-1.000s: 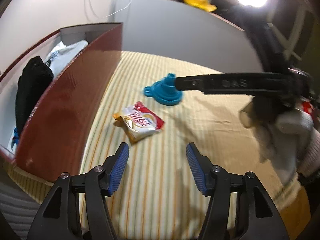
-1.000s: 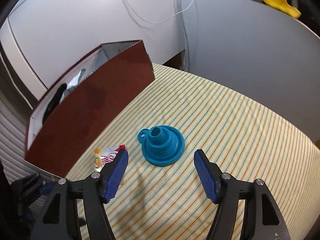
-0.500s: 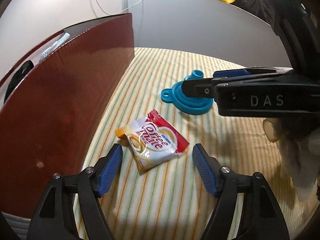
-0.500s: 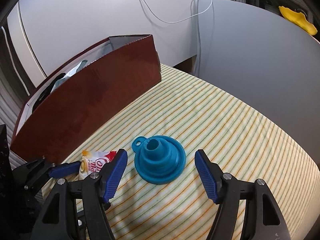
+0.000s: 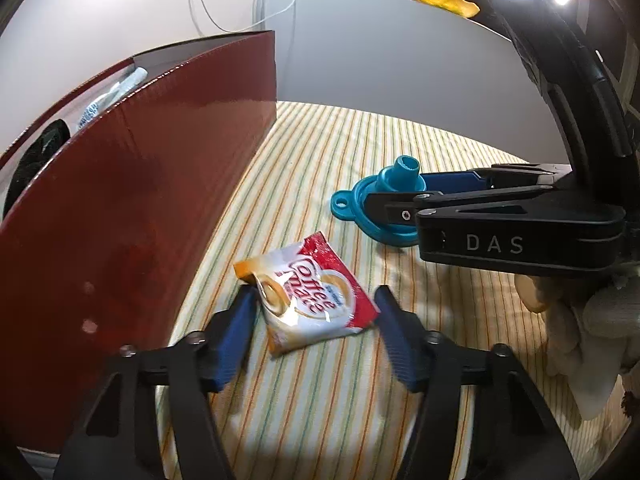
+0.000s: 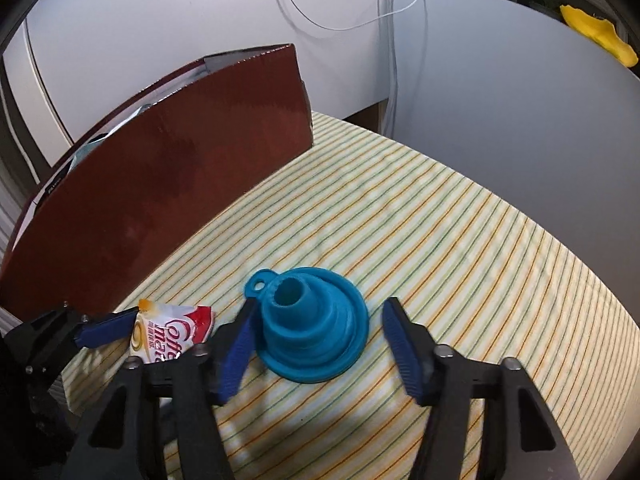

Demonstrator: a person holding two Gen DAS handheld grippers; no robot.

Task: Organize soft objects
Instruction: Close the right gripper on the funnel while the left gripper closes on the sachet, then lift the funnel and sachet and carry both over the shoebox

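Against the left edge of the striped yellow tablecloth [image 5: 320, 144] stands the tall red-brown cardboard box [image 5: 132, 184], its open top already showing a black cloth and pale wrapped things, which we take to be the soft items gathered so far. Just right of its wall lies the crinkled red, white and orange Coffee-mate sachet [image 5: 308, 300], flat on the cloth. Our left gripper [image 5: 314, 308] has its blue pads spread on either side of the sachet, nothing pinched yet; we judge this to be the line-up for a pinch across its width. Further right sits the soft blue collapsible funnel [image 6: 312, 328], wide mouth down and spout up, well apart from the box. Our right gripper [image 6: 318, 320] straddles it with jaws spread, not touching, likely readying a squeeze on its rim.

Compared with a second ago, both tools have come forward and down: the sachet then lay ahead of the left pads, the funnel ahead of the right ones.
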